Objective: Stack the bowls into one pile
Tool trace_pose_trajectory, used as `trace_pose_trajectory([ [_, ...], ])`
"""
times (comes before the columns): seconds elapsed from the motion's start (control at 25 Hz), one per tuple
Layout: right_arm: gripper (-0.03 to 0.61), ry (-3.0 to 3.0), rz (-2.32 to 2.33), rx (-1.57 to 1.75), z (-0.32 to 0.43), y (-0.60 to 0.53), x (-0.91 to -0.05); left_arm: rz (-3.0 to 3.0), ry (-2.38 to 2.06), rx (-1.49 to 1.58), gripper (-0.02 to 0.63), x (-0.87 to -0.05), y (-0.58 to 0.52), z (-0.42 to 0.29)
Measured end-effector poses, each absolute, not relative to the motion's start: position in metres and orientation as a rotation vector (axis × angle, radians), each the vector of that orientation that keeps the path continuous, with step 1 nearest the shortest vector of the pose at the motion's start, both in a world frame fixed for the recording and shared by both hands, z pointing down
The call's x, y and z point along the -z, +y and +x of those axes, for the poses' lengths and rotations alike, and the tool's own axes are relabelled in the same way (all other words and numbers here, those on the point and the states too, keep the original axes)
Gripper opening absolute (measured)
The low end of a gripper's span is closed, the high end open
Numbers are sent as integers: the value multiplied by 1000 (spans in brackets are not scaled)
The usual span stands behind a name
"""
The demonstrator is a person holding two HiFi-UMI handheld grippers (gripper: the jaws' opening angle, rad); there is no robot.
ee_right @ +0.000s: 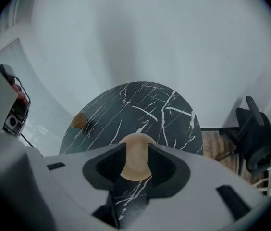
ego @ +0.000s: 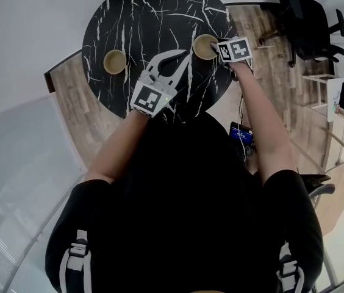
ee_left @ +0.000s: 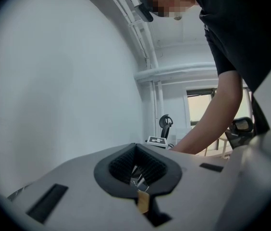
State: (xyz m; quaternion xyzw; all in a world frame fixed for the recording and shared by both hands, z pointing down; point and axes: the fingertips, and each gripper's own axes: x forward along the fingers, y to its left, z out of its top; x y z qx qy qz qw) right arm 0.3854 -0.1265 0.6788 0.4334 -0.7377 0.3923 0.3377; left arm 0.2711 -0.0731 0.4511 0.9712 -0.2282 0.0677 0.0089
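1. The right gripper (ego: 215, 47) (ee_right: 136, 163) is closed on the right-hand tan round bowl (ego: 204, 44) (ee_right: 136, 146). Its dark pads appear to bear on the bowl from both sides. Whether the bowl is lifted or still seated on the round black marble-patterned table (ego: 141, 17) (ee_right: 145, 105) cannot be told.
2. The left gripper (ego: 186, 57) (ee_left: 138, 177) is held above the table with its jaws all but pressed together, and nothing is gripped.
3. The left-hand tan round bowl (ego: 114, 61) (ee_right: 79, 121) is seated near the table's left edge, well apart from the held bowl.
4. Slip hazard: the bowl's wall is smooth and curved. It could rotate or drop out of the pads during transfer, most likely if it is swung fast or tilted.
5. Collision hazard: the left gripper lies between the two bowls, roughly across the transfer path. Contact is likely unless it is drawn aside.
6. Placement hazard: the receiving bowl is close to the rim and unrestrained. An off-centre or sideways set-down could push it towards the edge and off the table.
7. Surroundings: a black office chair (ego: 306, 17) (ee_right: 260, 138) stands on the wooden floor to the right, clear of the path.
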Motion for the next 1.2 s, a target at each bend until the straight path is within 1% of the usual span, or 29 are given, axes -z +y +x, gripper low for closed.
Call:
trace_pose_trajectory([
  [0.24,138,-1891,1106,-1031,406,-121,-696,3019,-733,-204,5,-455,-70,289],
  [0.56,140,-1847,1054,-1050,409,-116,-723,2985,-762,-186,5,-461,-72,294],
  [1.04,143,-1777,1020,-1098,400,-111,-759,2932,-820,-156,5,-469,-68,277],
  [1.2,117,-1746,1024,-1105,400,-113,-766,2890,-878,-156,5,-467,-67,266],
])
